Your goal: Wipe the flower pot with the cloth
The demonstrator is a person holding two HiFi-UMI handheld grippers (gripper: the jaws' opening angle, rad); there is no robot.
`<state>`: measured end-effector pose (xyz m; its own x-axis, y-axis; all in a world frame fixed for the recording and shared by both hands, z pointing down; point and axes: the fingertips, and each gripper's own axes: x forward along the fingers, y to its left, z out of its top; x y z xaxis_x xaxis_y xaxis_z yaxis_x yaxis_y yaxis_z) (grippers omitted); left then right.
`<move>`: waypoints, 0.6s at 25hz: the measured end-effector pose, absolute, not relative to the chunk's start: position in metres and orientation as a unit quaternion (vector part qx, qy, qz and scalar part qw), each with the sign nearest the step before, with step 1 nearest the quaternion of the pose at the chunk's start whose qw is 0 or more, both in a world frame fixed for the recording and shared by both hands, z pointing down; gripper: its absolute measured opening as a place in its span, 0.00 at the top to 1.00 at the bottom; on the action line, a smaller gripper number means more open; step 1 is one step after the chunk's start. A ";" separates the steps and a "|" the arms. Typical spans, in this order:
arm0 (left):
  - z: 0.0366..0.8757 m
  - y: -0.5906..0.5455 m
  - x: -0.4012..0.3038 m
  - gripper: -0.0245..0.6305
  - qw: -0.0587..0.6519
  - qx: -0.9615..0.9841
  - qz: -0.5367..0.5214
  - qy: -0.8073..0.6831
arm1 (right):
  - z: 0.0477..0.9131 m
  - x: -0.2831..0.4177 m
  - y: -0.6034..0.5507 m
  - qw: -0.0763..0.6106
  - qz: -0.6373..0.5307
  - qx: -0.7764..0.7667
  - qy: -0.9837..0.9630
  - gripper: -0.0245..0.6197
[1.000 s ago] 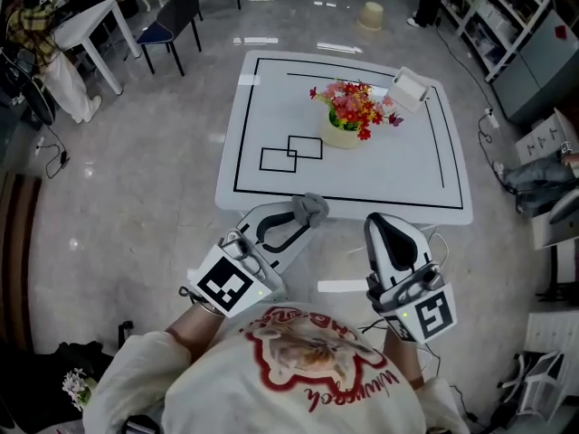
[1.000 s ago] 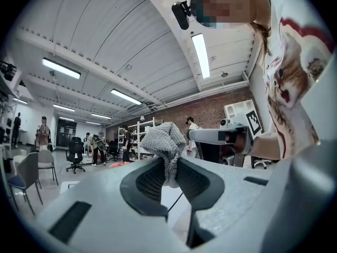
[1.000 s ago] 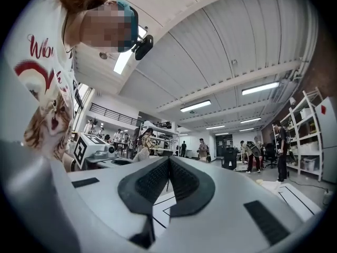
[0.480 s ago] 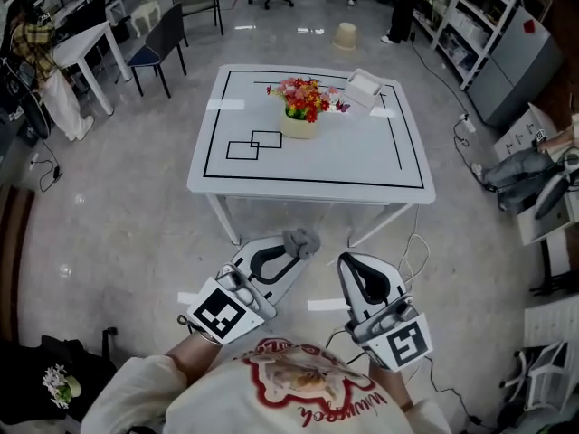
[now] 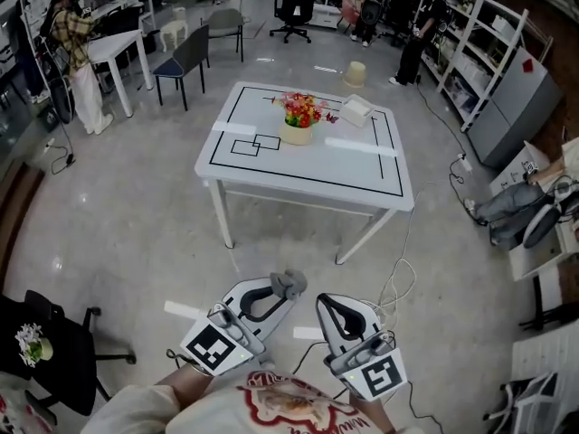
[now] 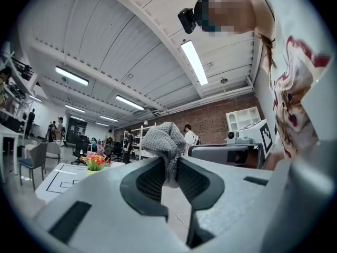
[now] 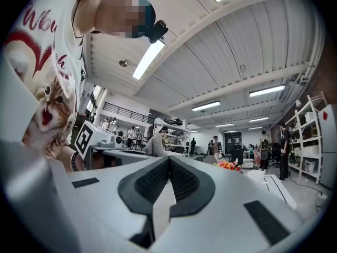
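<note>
A: Logging largest first. Sighting the counter well ahead across the floor, beyond reach of either tool.
B: Placing the flower pot upright on the counter's far half, just beside the taped rectangles. Finding nothing in contact with it; judging wiping not begun.
A: Carrying the left gripper and right gripper side by side, close to the body, pointing toward the counter. Probably a travelling posture.
B: Agreeing. Clamping the left fingers on the grey cloth, bunched above the tips. Likely pinching a fold so as to present a loose wad to the pot.
A: Holding the right fingers together on nothing. Presumably reserving them for steadying the pot.
</note>
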<state>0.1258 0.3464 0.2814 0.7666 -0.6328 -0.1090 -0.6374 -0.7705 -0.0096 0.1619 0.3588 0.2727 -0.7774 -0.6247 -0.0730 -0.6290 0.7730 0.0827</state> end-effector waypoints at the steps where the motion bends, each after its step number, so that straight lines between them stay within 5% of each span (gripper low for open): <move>1: 0.280 0.355 0.127 0.90 0.024 -0.938 0.047 0.342 | 0.272 0.165 0.367 0.022 0.050 -0.332 0.942 0.96; 15: 0.260 0.424 0.089 0.90 0.057 -0.914 0.050 0.399 | 0.260 0.146 0.434 0.051 0.064 -0.293 0.953 0.96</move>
<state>0.0886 0.4243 0.2603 0.6773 -0.7230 -0.1363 -0.7343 -0.6756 -0.0654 0.1456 0.4344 0.2600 -0.8232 -0.5518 -0.1341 -0.5648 0.8200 0.0928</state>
